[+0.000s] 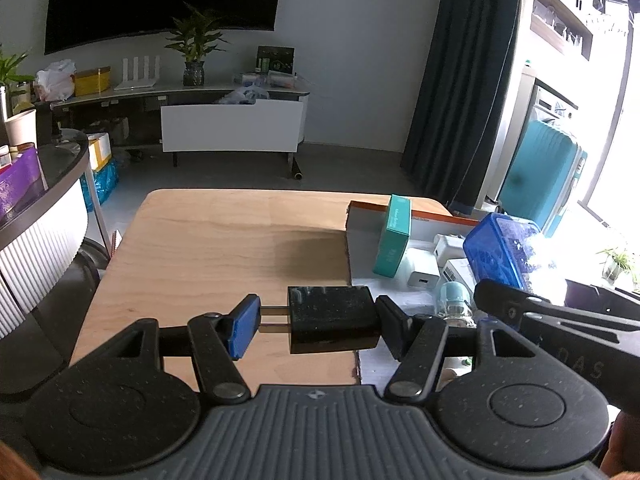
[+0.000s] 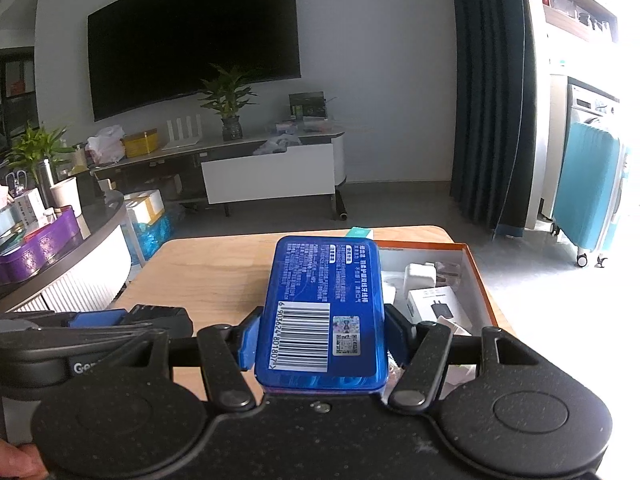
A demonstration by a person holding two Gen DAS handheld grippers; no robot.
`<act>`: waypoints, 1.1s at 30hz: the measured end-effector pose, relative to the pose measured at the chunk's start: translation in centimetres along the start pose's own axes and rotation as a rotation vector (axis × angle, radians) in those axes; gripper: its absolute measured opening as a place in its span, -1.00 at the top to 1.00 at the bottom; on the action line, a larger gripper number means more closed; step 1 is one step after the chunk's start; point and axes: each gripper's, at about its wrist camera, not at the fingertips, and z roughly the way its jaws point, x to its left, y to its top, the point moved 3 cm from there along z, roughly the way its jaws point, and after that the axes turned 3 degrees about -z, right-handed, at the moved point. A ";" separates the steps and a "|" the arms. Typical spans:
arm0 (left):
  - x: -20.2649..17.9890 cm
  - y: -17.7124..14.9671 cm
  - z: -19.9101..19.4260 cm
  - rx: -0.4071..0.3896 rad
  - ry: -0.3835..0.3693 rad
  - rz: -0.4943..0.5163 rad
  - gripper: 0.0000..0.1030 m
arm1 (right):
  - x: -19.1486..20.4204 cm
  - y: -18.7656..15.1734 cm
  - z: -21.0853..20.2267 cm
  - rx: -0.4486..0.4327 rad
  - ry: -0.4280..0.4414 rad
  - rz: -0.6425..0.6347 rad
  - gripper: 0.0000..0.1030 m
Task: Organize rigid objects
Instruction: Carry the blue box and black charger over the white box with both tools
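Note:
My left gripper (image 1: 320, 326) is shut on a black charger plug (image 1: 334, 320). Its metal prongs press the blue left pad and its body presses the right pad, above the wooden table (image 1: 220, 240). My right gripper (image 2: 323, 338) is shut on a blue plastic box (image 2: 324, 280) with a barcode label, held over the left side of an orange-rimmed white tray (image 2: 468, 264). In the left wrist view the blue box (image 1: 500, 252) hangs to the right, above the tray (image 1: 360, 216). The right wrist view shows the charger (image 2: 160, 316) at lower left.
The tray holds a teal carton (image 1: 394, 236) leaning on its wall, white chargers (image 1: 422, 276), a white adapter box (image 2: 436, 306) and a small bottle (image 1: 454, 300). A curved counter (image 1: 40, 220) stands at left. A teal suitcase (image 1: 540, 176) is at right.

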 end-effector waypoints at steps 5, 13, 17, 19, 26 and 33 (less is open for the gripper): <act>-0.2 0.2 0.3 0.005 -0.005 0.005 -0.23 | -0.1 0.1 0.0 0.002 -0.004 -0.001 -0.42; -0.7 0.6 0.7 0.012 -0.015 0.008 -0.23 | -0.7 0.4 0.5 0.008 -0.016 0.003 -0.42; -1.0 0.8 0.9 0.017 -0.022 0.013 -0.23 | -1.2 0.8 0.5 0.004 -0.031 0.007 -0.42; -1.3 1.0 1.1 0.018 -0.030 0.022 -0.23 | -1.5 0.9 0.5 0.002 -0.038 0.012 -0.42; -2.2 1.2 1.5 0.023 -0.054 0.033 -0.23 | -2.3 1.2 0.8 0.003 -0.059 0.014 -0.42; -2.9 1.6 2.0 0.031 -0.067 0.046 -0.23 | -3.1 1.3 1.0 0.004 -0.075 0.024 -0.42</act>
